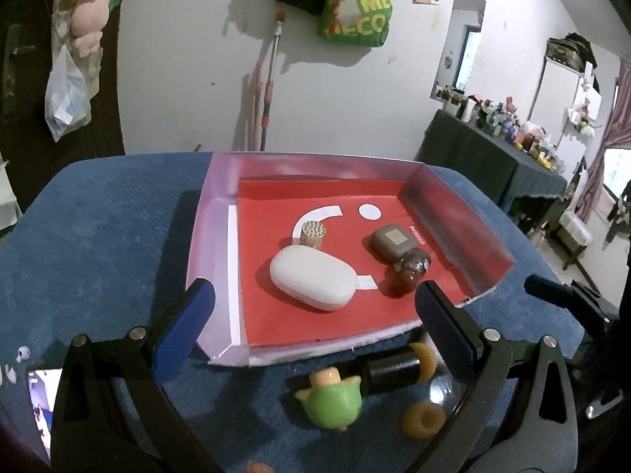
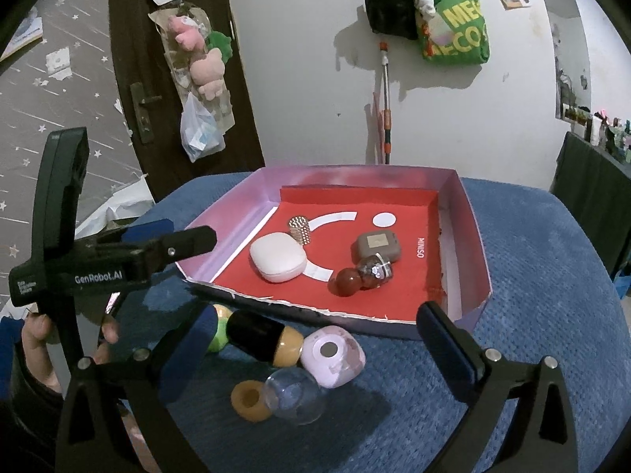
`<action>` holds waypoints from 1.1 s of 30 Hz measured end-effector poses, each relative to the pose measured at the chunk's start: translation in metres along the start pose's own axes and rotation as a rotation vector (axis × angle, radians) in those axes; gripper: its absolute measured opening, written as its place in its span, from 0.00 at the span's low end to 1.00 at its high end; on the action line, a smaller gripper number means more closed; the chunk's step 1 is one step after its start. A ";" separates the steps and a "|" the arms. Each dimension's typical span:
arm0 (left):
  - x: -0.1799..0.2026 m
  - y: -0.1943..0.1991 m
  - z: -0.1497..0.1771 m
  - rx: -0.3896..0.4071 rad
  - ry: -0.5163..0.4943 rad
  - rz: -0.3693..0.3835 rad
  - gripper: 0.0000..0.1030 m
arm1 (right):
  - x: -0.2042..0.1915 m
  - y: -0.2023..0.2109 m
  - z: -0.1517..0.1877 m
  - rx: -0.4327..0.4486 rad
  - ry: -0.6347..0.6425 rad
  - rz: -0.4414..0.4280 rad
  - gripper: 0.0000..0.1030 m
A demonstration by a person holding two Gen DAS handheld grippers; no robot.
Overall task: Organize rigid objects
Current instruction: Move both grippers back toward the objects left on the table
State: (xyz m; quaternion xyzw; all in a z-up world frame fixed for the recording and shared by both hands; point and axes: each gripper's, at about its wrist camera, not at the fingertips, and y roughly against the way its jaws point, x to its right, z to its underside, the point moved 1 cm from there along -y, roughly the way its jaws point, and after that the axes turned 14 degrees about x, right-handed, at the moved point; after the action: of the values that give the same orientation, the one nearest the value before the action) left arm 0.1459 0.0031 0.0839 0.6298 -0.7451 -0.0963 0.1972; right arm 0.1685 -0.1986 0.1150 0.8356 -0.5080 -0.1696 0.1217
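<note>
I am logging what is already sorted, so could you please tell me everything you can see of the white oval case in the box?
The white oval case is a smooth, rounded, pebble-shaped shell, plastic by its look, with a seam running around its side; it appears closed. It lies flat on the red floor of the pink-walled box, toward the left, partly covering a white printed arc. A small beaded cylinder stands just behind it, close or touching. Neither gripper touches it.
</note>
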 end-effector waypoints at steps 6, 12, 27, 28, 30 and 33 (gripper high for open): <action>0.001 0.015 0.009 0.017 -0.010 -0.017 1.00 | -0.014 0.014 0.004 0.046 0.045 0.029 1.00; 0.006 0.027 0.020 0.022 -0.047 -0.043 1.00 | -0.021 0.025 0.013 0.080 0.050 0.053 1.00; 0.007 0.039 0.047 -0.037 -0.047 -0.050 1.00 | -0.020 0.029 0.040 0.032 -0.011 0.058 1.00; 0.007 0.039 0.049 -0.043 -0.043 -0.047 1.00 | -0.021 0.028 0.042 0.027 -0.011 0.056 0.99; 0.007 0.039 0.053 -0.052 -0.037 -0.040 1.00 | -0.021 0.028 0.044 0.020 -0.016 0.050 0.99; 0.007 0.040 0.059 -0.064 -0.028 -0.034 1.00 | -0.021 0.026 0.048 0.005 -0.025 0.043 0.94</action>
State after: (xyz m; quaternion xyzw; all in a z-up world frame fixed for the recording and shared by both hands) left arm 0.0843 -0.0024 0.0473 0.6341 -0.7336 -0.1325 0.2052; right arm 0.1183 -0.1931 0.0843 0.8225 -0.5280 -0.1763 0.1170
